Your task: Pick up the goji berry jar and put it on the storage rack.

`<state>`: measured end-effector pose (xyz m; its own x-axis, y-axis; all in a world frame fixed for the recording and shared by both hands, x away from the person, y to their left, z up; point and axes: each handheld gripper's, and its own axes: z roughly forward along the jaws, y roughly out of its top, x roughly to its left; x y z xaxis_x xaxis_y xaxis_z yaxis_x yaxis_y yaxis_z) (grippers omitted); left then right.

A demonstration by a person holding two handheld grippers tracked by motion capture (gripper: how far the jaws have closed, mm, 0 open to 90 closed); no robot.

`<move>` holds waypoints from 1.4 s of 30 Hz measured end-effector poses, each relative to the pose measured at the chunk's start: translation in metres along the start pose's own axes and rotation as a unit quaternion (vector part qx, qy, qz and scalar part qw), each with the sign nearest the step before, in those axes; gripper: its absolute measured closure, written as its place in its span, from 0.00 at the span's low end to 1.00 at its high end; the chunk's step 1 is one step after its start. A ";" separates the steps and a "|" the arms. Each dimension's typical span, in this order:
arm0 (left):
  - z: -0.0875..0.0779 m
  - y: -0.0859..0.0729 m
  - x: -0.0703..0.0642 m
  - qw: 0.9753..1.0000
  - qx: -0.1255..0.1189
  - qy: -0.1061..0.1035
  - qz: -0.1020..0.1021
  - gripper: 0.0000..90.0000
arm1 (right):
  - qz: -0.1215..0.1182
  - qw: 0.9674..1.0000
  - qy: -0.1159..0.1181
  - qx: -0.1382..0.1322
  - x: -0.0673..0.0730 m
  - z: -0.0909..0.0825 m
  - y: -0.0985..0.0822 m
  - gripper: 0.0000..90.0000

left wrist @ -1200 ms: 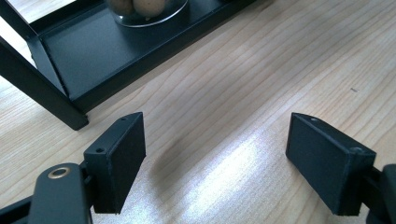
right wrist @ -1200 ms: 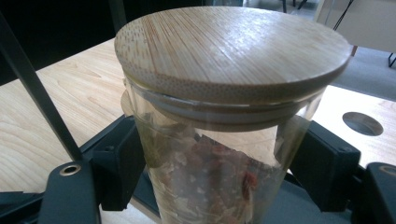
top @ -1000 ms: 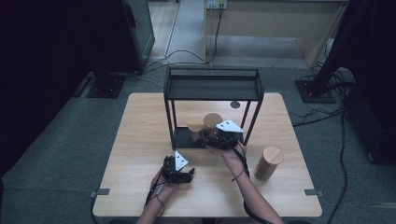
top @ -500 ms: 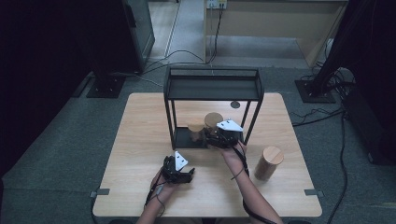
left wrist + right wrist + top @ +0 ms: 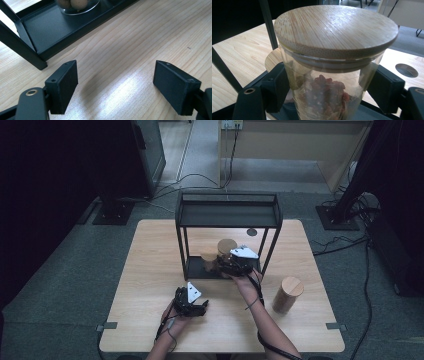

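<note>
A glass jar (image 5: 322, 100) with a bamboo lid (image 5: 334, 27) and red dried pieces inside stands on the lower tray (image 5: 197, 269) of a black metal rack (image 5: 227, 212). My right gripper (image 5: 327, 87) is shut on the jar below the lid, one pad against each side of the glass. From above, the right gripper (image 5: 227, 263) reaches in under the rack's front, with the jar's lid (image 5: 227, 245) just beyond it. My left gripper (image 5: 115, 82) rests open on the bare wooden table, nothing between its jaws. It lies near the front edge (image 5: 199, 304), short of the rack.
A second, lower jar (image 5: 207, 260) stands on the tray left of the held one; its glass base (image 5: 77, 5) holds pale round pieces. A tall wooden-lidded jar (image 5: 288, 293) stands on the table at the right. A round cable hole (image 5: 251, 232) lies behind the rack.
</note>
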<state>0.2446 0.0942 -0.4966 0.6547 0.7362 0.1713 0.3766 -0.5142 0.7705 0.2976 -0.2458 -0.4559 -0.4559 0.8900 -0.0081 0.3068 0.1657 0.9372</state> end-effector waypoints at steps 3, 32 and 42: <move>0.000 0.000 0.000 1.000 0.000 0.000 0.000 0.22 | 0.000 1.000 0.001 0.000 0.000 0.001 0.001 0.28; 0.000 -0.001 -0.001 1.000 -0.003 0.001 0.002 0.22 | 0.000 1.000 0.014 0.001 0.000 0.019 0.008 0.28; 0.000 -0.001 -0.002 1.000 -0.003 0.001 0.003 0.22 | -0.001 1.000 0.015 -0.005 0.000 0.022 0.005 0.28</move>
<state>0.2432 0.0936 -0.4977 0.6549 0.7348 0.1768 0.3693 -0.5153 0.7734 0.3179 -0.2359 -0.4585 -0.4817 0.8763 0.0003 0.2969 0.1629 0.9409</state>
